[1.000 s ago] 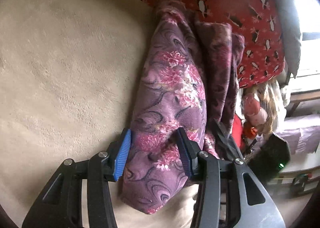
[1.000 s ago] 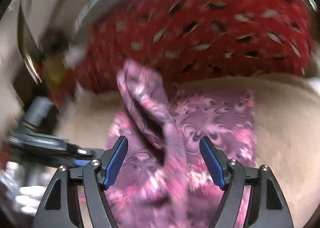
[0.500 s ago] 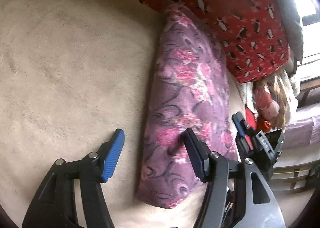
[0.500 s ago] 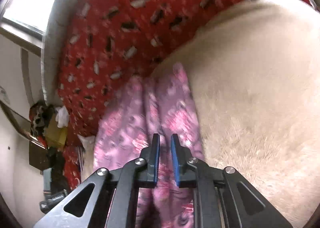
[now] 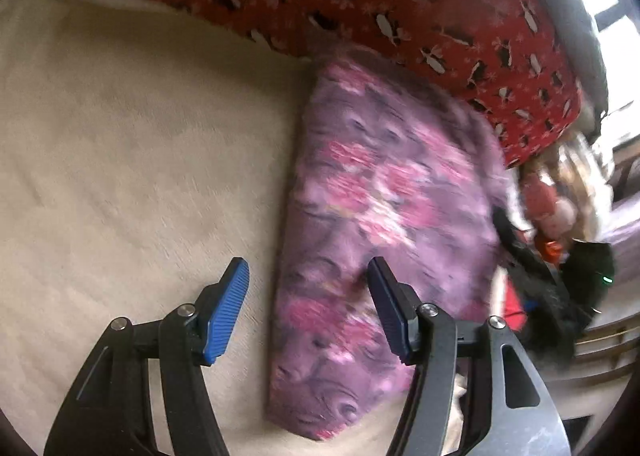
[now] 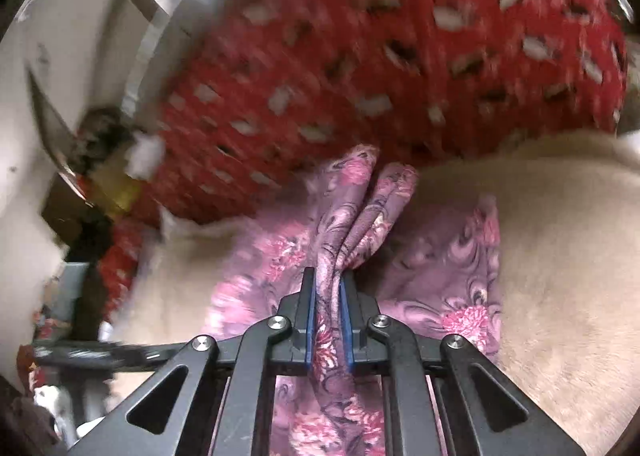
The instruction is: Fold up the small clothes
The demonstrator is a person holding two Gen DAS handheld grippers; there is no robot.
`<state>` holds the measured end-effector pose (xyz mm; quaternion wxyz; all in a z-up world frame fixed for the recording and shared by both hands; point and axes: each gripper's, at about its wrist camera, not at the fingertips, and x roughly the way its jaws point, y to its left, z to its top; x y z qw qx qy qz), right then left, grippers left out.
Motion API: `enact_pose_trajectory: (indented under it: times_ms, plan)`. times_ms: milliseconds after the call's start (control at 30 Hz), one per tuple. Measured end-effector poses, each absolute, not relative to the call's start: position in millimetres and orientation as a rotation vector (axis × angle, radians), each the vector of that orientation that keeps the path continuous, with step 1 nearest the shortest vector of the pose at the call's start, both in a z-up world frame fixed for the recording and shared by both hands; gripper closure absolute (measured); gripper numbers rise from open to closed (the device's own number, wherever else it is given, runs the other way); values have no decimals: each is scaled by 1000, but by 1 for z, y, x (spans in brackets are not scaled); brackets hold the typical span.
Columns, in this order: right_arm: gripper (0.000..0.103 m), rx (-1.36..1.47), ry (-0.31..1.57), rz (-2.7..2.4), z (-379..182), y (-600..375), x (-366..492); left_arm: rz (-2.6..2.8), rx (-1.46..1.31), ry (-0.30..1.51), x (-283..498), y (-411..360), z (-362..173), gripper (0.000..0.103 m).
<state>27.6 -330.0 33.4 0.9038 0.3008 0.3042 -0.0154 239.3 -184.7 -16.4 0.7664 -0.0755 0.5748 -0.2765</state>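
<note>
Two grippers, one pinch on the purple floral garment

Two grippers work over a beige fleece blanket [image 5: 120,160]. The left gripper [image 5: 308,308] has its blue-padded fingers spread wide, gripping nothing. One pad sits over bare blanket, the other over the near part of the purple floral garment [image 5: 372,216], whose long left edge runs between the two fingers. Whether either pad touches the fabric cannot be told, as this view is blurred.

Seen from the left wrist, the garment lies as a long folded strip on the blanket, its far end up against a red patterned cover [image 5: 400,0] and its near end close to the camera. Dark equipment with a small green light [image 5: 588,276] sits just off its right side.

The right gripper [image 6: 327,320] is clamped tight on a bunched ridge of the same garment [image 6: 352,216]. The cloth rises between the blue pads [image 6: 309,320] and fans out in folds beyond the tips, while more of it spreads flat on the blanket [image 6: 560,256] to either side. The red cover [image 6: 400,76] fills the background, heavily blurred
</note>
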Motion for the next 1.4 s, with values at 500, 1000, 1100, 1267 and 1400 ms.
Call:
enact_pose_trajectory:
  times_ms: [500,1000,1100,1267,1400]
  plan:
    - [55,764,680,-153,19,-372,14,-544,-108,1199,257,-202,-2,23]
    - [94,769,827,-251,-6,-375,37,-506,-140,1264,271,-215,-29,22]
    - [96,708,734,-229,7,-376,13,-486,-81,1214,261,-221,-26,21]
    - [96,675,830,-283,-11,-379,8,-472,-47,1210,258,-227,-27,21]
    - [88,771,716,-224,14,-373,-23,-465,-28,1208,255,-226,-25,22]
